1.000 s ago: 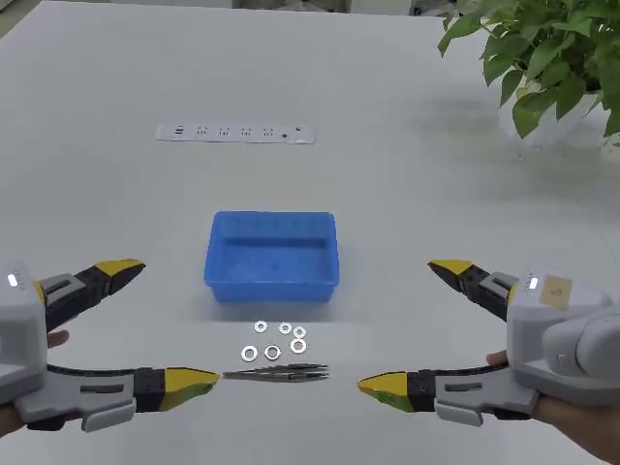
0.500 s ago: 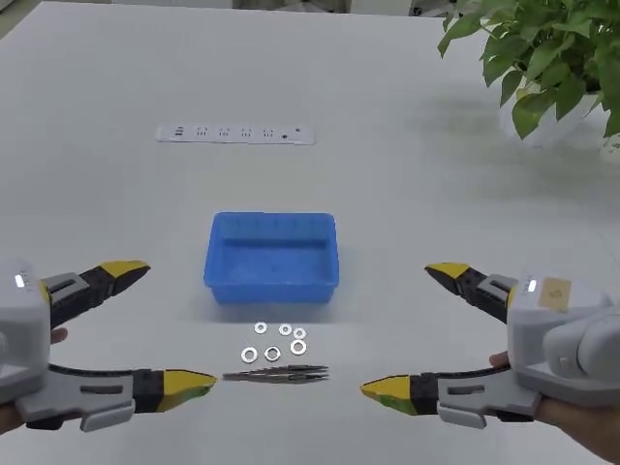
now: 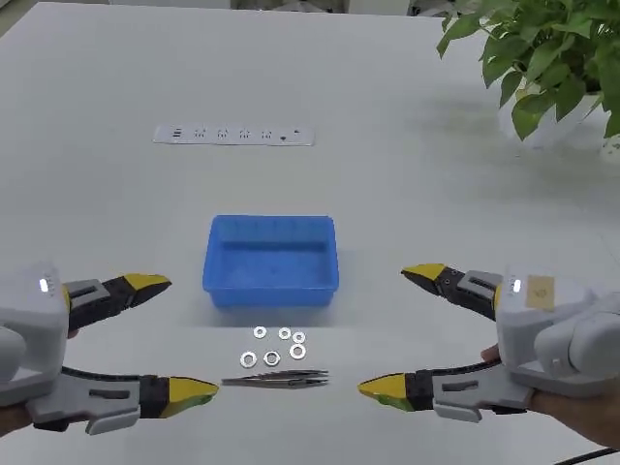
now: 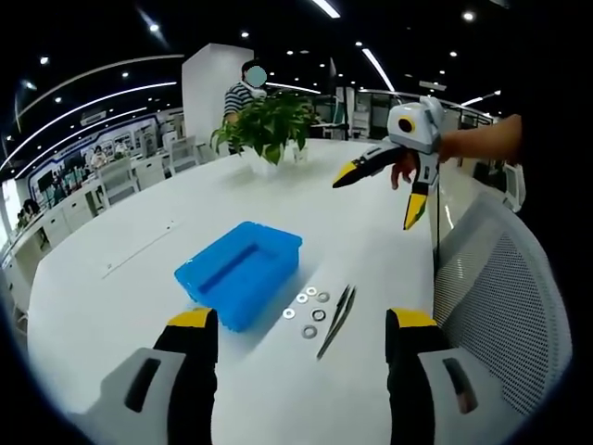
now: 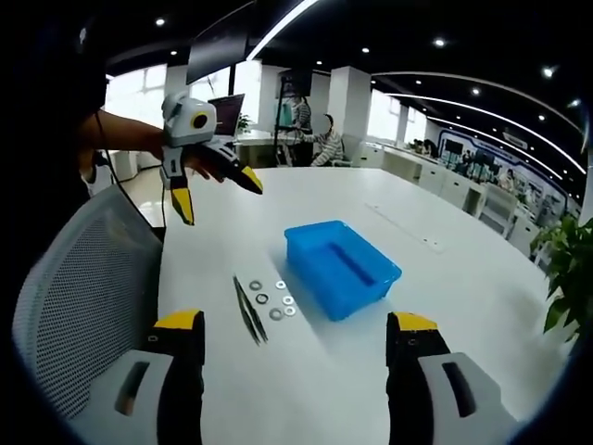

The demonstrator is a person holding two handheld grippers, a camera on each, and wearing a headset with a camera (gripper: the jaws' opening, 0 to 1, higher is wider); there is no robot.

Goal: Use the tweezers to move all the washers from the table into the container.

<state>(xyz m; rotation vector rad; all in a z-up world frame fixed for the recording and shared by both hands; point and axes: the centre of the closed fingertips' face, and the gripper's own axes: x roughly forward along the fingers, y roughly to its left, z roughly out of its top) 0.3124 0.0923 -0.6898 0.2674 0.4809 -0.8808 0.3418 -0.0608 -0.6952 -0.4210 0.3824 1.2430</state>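
My left claw [image 3: 189, 336] and right claw [image 3: 383, 330] hang spread wide and holding nothing, near the front edge of the table [image 3: 436, 184]. The tweezers [image 3: 276, 379] lie between them, with the washers [image 3: 273, 346] just behind and the blue tray [image 3: 271, 287] beyond. Farther back are a power strip [image 3: 232, 135] and a plant [image 3: 542, 48].

In the left gripper view, a mesh chair [image 4: 500, 306] stands against the table edge.

In the right gripper view, open tabletop stretches past the tray.
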